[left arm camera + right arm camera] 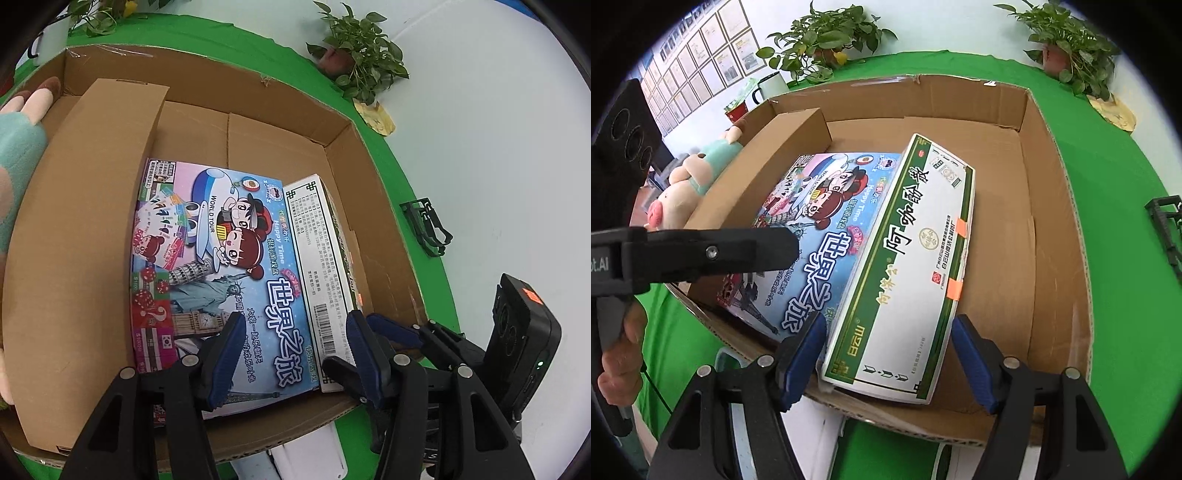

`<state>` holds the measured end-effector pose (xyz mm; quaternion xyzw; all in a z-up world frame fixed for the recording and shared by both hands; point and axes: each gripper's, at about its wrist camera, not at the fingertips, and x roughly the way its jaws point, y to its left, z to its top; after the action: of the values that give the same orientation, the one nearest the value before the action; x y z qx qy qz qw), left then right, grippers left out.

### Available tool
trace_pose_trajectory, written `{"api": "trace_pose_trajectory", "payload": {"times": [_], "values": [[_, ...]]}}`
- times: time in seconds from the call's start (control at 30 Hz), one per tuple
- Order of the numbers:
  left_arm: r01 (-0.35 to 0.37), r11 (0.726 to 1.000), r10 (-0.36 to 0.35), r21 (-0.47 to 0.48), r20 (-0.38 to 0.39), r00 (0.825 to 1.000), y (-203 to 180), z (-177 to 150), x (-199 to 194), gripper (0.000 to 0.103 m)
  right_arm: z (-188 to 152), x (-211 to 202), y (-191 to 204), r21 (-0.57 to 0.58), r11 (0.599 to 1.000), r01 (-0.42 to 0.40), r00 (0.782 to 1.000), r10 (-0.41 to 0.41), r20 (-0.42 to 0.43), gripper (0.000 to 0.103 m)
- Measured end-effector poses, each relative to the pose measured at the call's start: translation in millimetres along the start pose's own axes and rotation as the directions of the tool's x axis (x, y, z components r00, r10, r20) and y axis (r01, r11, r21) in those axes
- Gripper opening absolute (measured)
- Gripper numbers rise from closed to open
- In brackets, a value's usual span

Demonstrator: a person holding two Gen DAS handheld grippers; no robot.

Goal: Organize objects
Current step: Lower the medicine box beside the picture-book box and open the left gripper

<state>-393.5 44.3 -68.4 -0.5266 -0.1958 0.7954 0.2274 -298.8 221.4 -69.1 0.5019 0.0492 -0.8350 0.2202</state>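
I am inspecting a packing step: both boxes are sitting inside the carton [1056,206], which is resting on the green table [1126,155]. The game box [221,266] is lying flat against the carton's near wall, toward its left side. The white box [908,258] is lying just beside it on the right, and appears to be tilting, its left edge riding on the game box.

I am holding the right gripper [890,354] open, its fingers straddling the white box's near end without clearly touching it. The left gripper [295,354] is also open, hovering over the game box's near edge, gripping nothing.

Judgement: the white box is placed or nearly so, and needs seating flat on the carton floor, where bare room is showing to its right. Next I am expecting to fetch the plush pig [687,184], lying outside the carton's left wall.
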Motion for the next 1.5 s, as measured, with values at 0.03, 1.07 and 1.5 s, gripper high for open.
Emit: {"api": "trace_pose_trajectory", "payload": {"times": [0.03,1.07,1.5], "values": [[0.003,1.0,-0.003,0.005,0.002,1.0,4.8,-4.1,-2.5,0.055,0.7,-1.3,0.3,-0.006,1.0,-0.001,1.0,0.001,-0.003,0.079],[-0.076,0.994,0.068,0.076,0.109,0.992,3.1,-29.9,-33.3,0.059,18.2,1.7,5.8,-0.037,0.999,0.033,0.999,-0.032,0.033,0.073],[-0.115,0.987,0.098,0.113,0.147,0.984,-5.8,-40.3,-40.9,0.06,17.6,22.3,0.3,0.003,1.0,-0.001,1.0,0.001,0.002,0.08]]}}
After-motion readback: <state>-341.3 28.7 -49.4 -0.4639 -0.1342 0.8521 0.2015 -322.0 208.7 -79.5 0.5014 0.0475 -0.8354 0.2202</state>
